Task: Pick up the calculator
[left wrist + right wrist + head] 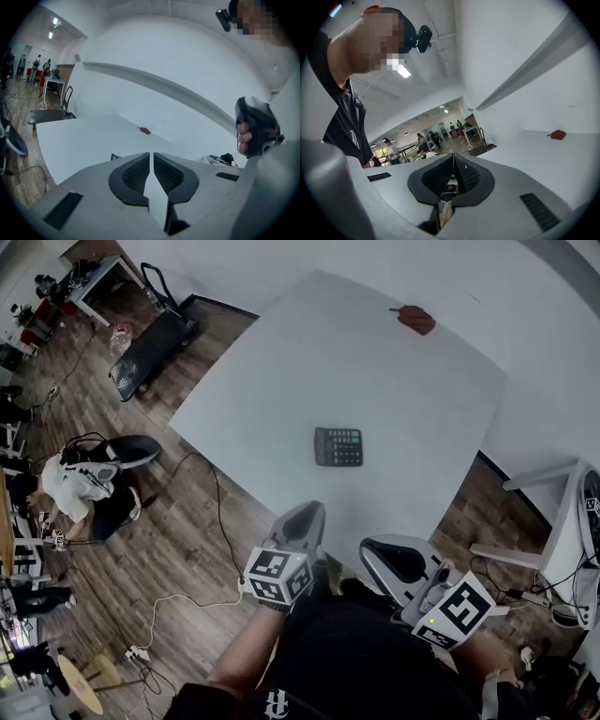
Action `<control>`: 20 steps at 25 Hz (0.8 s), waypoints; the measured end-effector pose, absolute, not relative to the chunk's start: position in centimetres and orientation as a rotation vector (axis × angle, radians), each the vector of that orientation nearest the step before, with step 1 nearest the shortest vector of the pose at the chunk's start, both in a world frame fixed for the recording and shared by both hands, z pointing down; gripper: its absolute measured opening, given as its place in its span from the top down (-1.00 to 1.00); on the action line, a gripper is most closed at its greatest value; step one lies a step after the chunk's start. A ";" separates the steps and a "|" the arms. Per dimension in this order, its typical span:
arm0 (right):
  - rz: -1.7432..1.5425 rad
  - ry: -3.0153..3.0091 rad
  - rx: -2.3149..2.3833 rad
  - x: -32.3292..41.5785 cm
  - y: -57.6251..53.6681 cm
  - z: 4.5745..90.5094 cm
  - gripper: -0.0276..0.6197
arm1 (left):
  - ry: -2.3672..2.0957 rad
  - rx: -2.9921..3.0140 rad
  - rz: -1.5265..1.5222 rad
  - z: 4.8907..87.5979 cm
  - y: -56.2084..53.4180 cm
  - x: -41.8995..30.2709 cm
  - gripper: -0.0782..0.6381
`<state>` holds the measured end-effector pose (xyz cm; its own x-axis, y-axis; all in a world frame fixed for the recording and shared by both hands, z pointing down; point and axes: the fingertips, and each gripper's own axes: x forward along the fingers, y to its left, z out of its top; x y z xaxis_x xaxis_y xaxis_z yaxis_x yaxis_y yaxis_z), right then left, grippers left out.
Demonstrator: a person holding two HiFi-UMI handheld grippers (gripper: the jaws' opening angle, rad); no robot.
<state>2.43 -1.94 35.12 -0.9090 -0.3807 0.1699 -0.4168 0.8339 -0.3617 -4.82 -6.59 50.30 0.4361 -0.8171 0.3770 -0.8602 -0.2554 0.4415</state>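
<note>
A dark calculator (338,446), flat on the white table (375,362), keys up, a little toward 6 o'clock from the table's middle. Well apart from both grippers. Far off at 1 o'clock from the calculator, near the table's far edge, a small red thing (413,319), too small to name.

Left gripper (302,519) at 7 o'clock from the calculator, at the table's near edge, nose toward 12 o'clock. Clenched tight, pads pressed together, nothing between them. In the left gripper view, a dark corner of the calculator (114,156) peeking over the gripper (151,154) at 9 o'clock, and the red thing (144,130) farther on at 12 o'clock.

Right gripper (389,559) at 5 o'clock from the calculator, by the table's near corner. Also squeezed shut, tips together, empty. In the right gripper view, nose (453,157) toward a big room with people far away, the red thing (558,135) off at 3 o'clock on the table.

Down on the wooden floor (178,549), at 9 o'clock from the table, a thin cable (220,512). At 10 o'clock, a black cart (150,348).
</note>
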 end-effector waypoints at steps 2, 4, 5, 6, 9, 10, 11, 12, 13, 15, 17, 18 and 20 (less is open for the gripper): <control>0.638 -2.889 0.693 2.6 -2.8 35.8 0.87 | -1.384 2.063 0.111 53.0 -8.0 -5.4 0.76; 0.650 -2.872 0.730 2.7 -3.6 36.3 0.87 | -1.375 2.025 0.133 55.8 -9.6 -6.0 0.76; 0.661 -2.863 0.750 2.7 -4.0 36.5 0.87 | -1.369 2.006 0.144 57.1 -10.3 -6.3 0.76; 0.681 -2.848 0.769 2.8 -4.5 36.8 0.87 | -1.360 1.987 0.153 58.2 -11.0 -6.5 0.76; 0.748 -2.786 0.805 2.8 -5.6 38.0 0.87 | -1.334 1.930 0.181 61.3 -12.4 -6.8 0.75; 0.760 -2.779 0.811 2.8 -6.0 38.3 0.87 | -1.327 1.913 0.193 62.3 -12.8 -6.9 0.69; 0.761 -2.777 0.812 2.7 -6.3 38.5 0.87 | -1.319 1.898 0.205 63.3 -13.3 -6.9 0.57; 0.760 -2.767 0.814 2.7 -6.6 38.8 0.87 | -1.312 1.883 0.214 64.2 -13.8 -7.0 0.51; 0.768 -2.749 0.817 2.8 -6.8 39.2 0.87 | -1.306 1.869 0.220 65.0 -14.3 -7.1 0.49; 0.785 -2.722 0.833 2.7 -7.4 39.8 0.87 | -1.295 1.845 0.234 66.6 -15.1 -7.3 0.49; 0.797 -2.722 0.850 2.5 -7.9 40.0 0.87 | -1.284 1.821 0.254 68.0 -15.6 -7.4 0.49; 0.806 -2.717 0.858 2.4 -8.2 40.1 0.87 | -1.281 1.804 0.263 68.7 -15.8 -7.5 0.49; 0.818 -2.699 0.864 2.2 -8.5 40.4 0.87 | -1.280 1.764 0.273 69.9 -16.3 -7.7 0.49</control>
